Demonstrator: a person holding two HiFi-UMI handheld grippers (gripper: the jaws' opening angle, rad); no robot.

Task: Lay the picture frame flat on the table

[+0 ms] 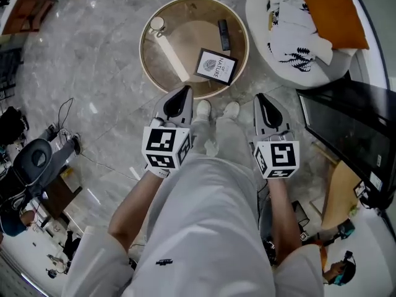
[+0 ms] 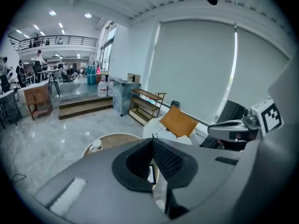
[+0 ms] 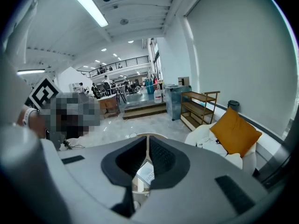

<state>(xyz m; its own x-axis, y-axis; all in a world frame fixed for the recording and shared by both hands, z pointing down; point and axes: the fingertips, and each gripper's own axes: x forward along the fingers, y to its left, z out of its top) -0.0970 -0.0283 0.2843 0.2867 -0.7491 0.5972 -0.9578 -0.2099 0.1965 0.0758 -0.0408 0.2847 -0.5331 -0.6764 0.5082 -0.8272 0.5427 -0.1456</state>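
The dark-edged picture frame (image 1: 216, 65) with a white print is on the round wooden table (image 1: 162, 68), at its near right part. Whether it lies flat or leans I cannot tell. A sliver of the picture frame (image 3: 145, 174) shows below the closed jaws in the right gripper view. My left gripper (image 1: 183, 91) hovers at the table's near rim, just left of the frame, shut and empty. My right gripper (image 1: 260, 98) hangs off the table to the frame's near right, also shut and empty. In their own views the left gripper (image 2: 153, 143) and right gripper (image 3: 147, 140) show jaws pressed together.
A white cup (image 1: 157, 23) stands at the table's far left and a black remote (image 1: 224, 34) lies at its far right. A white armchair (image 1: 260, 5) with an orange cushion (image 1: 331, 11) stands at right. A black screen (image 1: 352, 129) is near right. My white shoes (image 1: 216, 110) touch the table's base.
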